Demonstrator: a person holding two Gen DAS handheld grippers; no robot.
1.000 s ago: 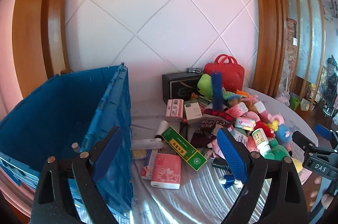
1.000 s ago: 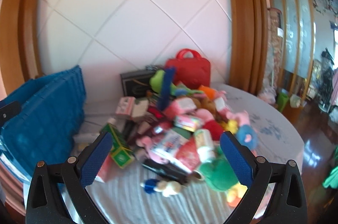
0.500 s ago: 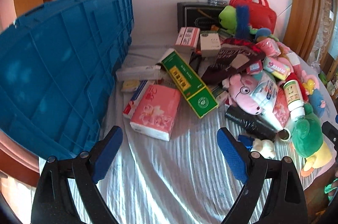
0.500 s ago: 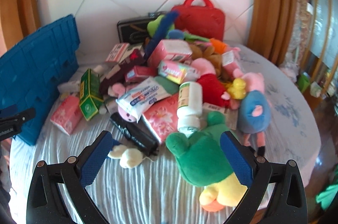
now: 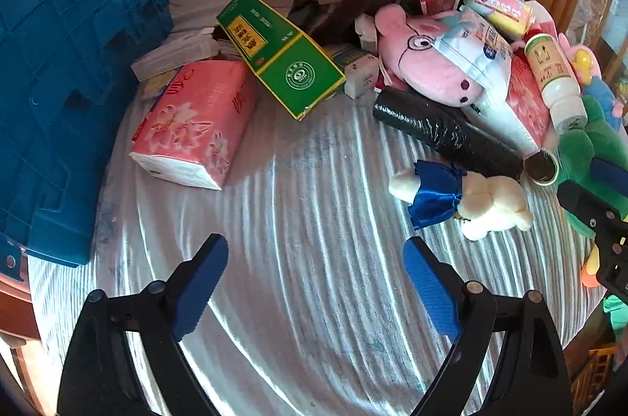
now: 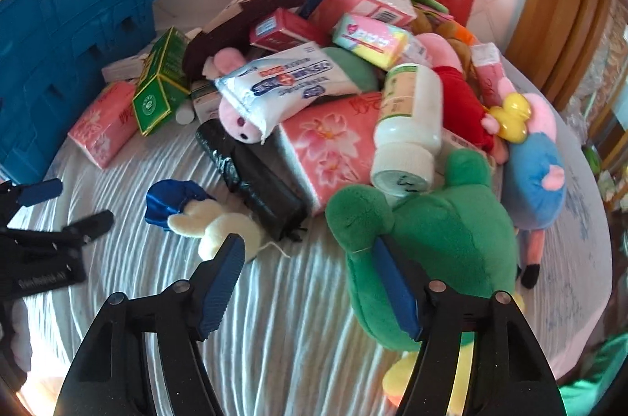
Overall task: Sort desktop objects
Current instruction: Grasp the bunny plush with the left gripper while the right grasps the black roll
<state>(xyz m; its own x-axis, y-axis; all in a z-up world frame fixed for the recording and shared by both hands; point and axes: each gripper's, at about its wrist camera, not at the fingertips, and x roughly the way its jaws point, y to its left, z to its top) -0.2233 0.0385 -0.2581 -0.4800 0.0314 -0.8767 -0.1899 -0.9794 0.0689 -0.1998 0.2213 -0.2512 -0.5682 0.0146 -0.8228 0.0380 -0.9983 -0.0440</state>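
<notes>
Striped cloth (image 5: pixel 314 219) bore a heap beside a blue crate (image 5: pixel 70 62). Left gripper (image 5: pixel 314 278) hung wide, empty; right gripper (image 6: pixel 306 278) was closing, empty, its pad beside a green plush (image 6: pixel 439 231).

The left gripper (image 5: pixel 316 282) points steeply down, jaws wide, nothing between them. The right gripper (image 6: pixel 310 280), at its 3 o'clock, is closing, its jaws empty.
</notes>
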